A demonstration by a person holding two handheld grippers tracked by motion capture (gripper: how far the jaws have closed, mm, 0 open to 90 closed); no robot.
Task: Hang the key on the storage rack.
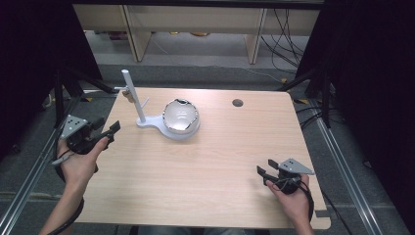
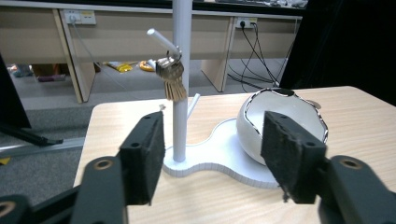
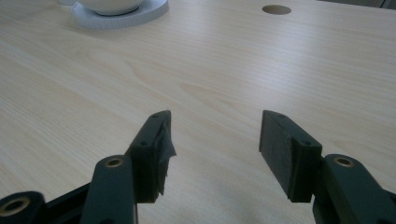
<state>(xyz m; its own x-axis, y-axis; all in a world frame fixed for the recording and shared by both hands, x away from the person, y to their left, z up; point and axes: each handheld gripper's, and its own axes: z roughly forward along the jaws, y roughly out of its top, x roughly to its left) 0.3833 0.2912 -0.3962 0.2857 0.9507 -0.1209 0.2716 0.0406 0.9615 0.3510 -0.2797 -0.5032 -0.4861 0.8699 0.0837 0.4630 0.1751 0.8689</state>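
Observation:
A white stand (image 1: 142, 120) (image 2: 180, 93) with an upright post rises from a white base (image 2: 224, 158) at the table's back left. A bunch of keys (image 2: 171, 77) (image 1: 129, 93) hangs from a peg on the post. On the same base sits a white bowl (image 1: 180, 117) (image 2: 280, 121) with a dark jagged rim. My left gripper (image 1: 108, 129) (image 2: 212, 154) is at the table's left edge, open, nothing between its pads, pointing at the stand. My right gripper (image 1: 264, 168) (image 3: 215, 149) rests low at the front right, open over bare wood.
The light wooden table (image 1: 210, 161) has a round cable hole (image 1: 238, 103) (image 3: 276, 9) at the back right. Dark frames and stands flank both sides. Cabinets and loose cables lie on the floor behind the table.

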